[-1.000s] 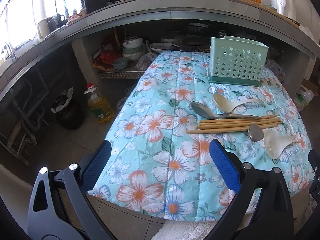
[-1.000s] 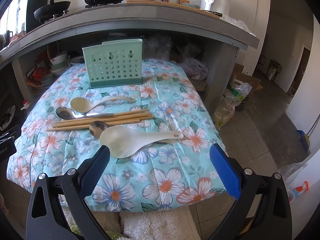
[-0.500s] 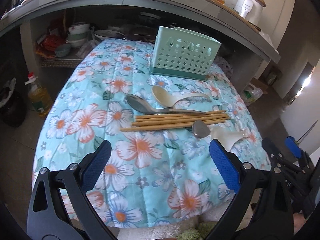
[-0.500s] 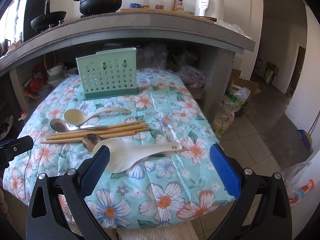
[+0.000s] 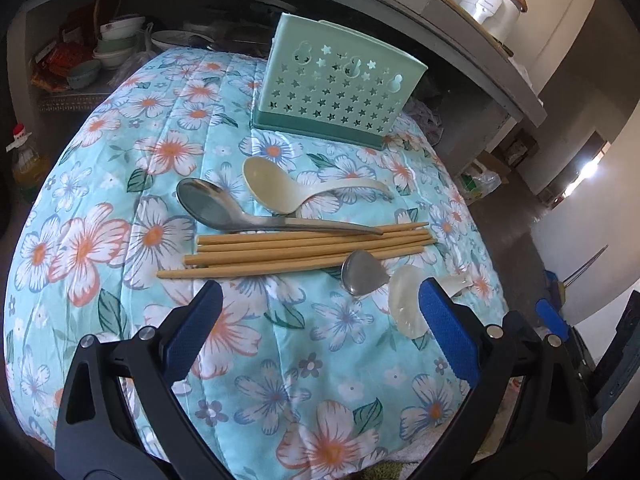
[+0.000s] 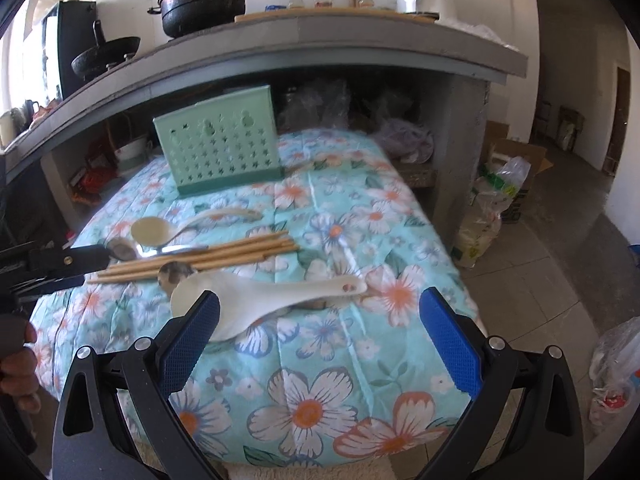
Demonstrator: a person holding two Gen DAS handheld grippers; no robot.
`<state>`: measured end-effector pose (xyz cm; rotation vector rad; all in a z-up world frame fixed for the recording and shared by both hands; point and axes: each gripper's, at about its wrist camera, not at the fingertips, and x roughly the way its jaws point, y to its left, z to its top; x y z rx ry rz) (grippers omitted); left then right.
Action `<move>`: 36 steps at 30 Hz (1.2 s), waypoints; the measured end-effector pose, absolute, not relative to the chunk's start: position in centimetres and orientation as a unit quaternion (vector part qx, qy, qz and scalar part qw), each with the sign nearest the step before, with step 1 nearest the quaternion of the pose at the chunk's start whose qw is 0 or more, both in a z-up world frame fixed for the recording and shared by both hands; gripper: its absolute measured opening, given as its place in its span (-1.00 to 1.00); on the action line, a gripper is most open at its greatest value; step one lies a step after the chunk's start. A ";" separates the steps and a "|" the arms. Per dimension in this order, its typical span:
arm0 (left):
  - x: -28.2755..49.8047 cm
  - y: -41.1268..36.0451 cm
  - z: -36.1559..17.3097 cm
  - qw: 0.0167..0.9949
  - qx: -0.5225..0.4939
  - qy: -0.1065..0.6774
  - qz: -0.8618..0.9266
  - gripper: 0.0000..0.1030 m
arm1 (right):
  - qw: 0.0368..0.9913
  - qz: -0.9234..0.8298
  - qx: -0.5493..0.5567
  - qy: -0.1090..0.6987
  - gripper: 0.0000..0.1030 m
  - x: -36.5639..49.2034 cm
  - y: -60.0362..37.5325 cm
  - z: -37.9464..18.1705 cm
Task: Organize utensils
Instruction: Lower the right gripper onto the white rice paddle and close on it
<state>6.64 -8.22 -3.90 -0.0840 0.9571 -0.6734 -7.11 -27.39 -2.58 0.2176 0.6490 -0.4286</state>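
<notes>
A mint green utensil holder [image 5: 340, 84] [image 6: 222, 148] with star holes stands at the far side of the floral-covered table [image 5: 120, 184]. In front of it lie a cream spoon [image 5: 276, 190], a steel ladle [image 5: 216, 208], several wooden chopsticks [image 5: 304, 250] [image 6: 200, 258], a small steel spoon [image 5: 362, 272] and a white rice paddle [image 6: 256, 298]. My left gripper [image 5: 320, 326] is open and empty just in front of the chopsticks. My right gripper [image 6: 320, 330] is open and empty over the rice paddle's near side.
A concrete counter [image 6: 320, 40] with pots, bottles and an appliance overhangs the table's far end. Bowls sit on a shelf [image 5: 100, 48] under it. An oil bottle [image 5: 24, 156] stands on the floor at left. Plastic bags [image 6: 492, 200] lie on the floor at right.
Both grippers have moved closer to the utensils. The left one swung in from the table's left corner toward the chopsticks; the right one neared the rice paddle. Both stayed open.
</notes>
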 end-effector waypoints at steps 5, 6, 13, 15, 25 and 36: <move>6.6 -10.2 -4.5 0.824 -0.016 0.453 -0.341 0.73 | 0.918 -0.184 0.094 0.338 0.89 -6.5 -27.0 -3.5; 6.7 -10.7 -4.6 0.820 -0.016 0.456 -0.345 0.63 | 0.918 -0.180 0.094 0.341 0.89 -6.4 -26.9 -3.5; 8.8 -12.6 -6.3 0.799 -0.034 0.486 -0.352 -0.24 | 0.926 -0.152 0.083 0.337 0.89 -6.2 -26.4 -3.3; 9.3 -12.9 -6.8 0.795 -0.039 0.496 -0.348 -0.46 | 0.929 -0.142 0.079 0.333 0.89 -6.3 -26.2 -3.2; 9.4 -12.4 -7.3 0.793 -0.070 0.500 -0.340 -0.97 | 0.936 -0.108 0.038 0.333 0.56 -6.4 -24.3 -3.3; 8.6 -8.5 -3.8 0.830 -0.112 0.454 -0.305 -1.00 | 0.928 -0.074 -0.081 0.356 0.19 -4.4 -20.3 -5.0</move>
